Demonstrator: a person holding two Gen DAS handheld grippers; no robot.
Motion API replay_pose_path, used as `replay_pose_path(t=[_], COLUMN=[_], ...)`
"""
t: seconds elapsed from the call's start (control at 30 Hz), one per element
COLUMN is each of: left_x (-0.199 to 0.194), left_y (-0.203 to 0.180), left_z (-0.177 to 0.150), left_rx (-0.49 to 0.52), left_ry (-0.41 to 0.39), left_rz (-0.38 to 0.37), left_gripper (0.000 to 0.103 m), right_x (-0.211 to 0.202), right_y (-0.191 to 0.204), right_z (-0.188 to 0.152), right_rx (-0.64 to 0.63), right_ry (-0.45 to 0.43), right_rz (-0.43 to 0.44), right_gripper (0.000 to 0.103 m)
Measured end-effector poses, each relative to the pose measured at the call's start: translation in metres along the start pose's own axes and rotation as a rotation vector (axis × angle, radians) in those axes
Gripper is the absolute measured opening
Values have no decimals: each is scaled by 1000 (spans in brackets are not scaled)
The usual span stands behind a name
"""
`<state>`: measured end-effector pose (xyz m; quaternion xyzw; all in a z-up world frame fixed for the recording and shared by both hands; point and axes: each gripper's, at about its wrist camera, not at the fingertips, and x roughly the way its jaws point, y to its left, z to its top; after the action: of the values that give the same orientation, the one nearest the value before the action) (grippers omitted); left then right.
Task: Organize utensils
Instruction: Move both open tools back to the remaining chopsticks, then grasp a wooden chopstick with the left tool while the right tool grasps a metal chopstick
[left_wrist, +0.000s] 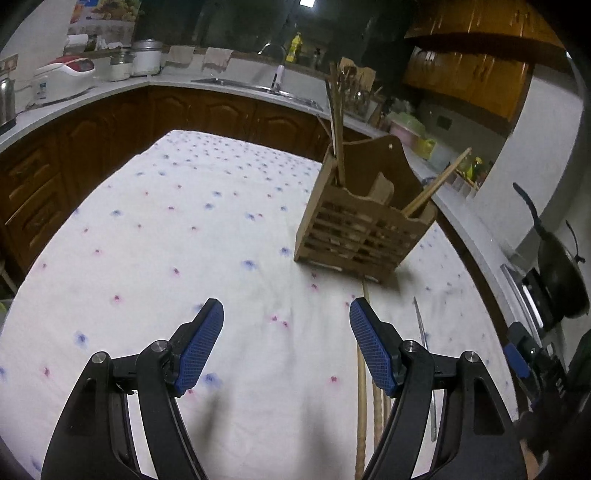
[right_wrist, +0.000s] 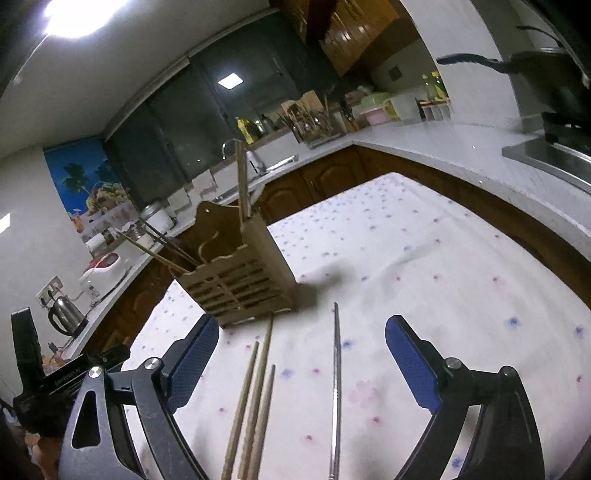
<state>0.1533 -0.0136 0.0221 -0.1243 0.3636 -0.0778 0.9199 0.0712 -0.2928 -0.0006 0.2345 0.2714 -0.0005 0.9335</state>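
Hovering over the flowered tablecloth (left_wrist: 155, 236), left gripper (left_wrist: 286, 343) has its jaws spread, nothing between them. Right gripper (right_wrist: 301, 363) is also spread wide; three wooden chopsticks (right_wrist: 255, 402) and one metal chopstick (right_wrist: 336, 387) lie flat on the cloth between its fingers, untouched. Wooden holder (left_wrist: 364, 225) stands upright just beyond the chopstick tips, several chopsticks already standing in its compartments. In the left view the loose chopsticks lie under its right finger (left_wrist: 373, 350).
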Motion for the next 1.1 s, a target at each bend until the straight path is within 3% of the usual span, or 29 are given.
replay_pose_path(t=[0.7,0.8,1.03,1.1], left_x=[47,58,93,102], left_y=[-28,-35,-59,-64], left_z=[-14,-14,-10,-9], left_rx=[88,103,162,179], left_ry=[153,178,253,268], left_rz=[-13,-19,-47,-50], left_gripper=[72,72,71,62], right_x=[26,36,71,85], right_y=[-16,-16,-16,-17], right_z=[-4,-4,-3,-1], right_rx=[-9,-25,-82,-104], right_ry=[103,138,230,264], right_rz=[-24,-31,-57,-69], right_gripper=[89,81,51,48])
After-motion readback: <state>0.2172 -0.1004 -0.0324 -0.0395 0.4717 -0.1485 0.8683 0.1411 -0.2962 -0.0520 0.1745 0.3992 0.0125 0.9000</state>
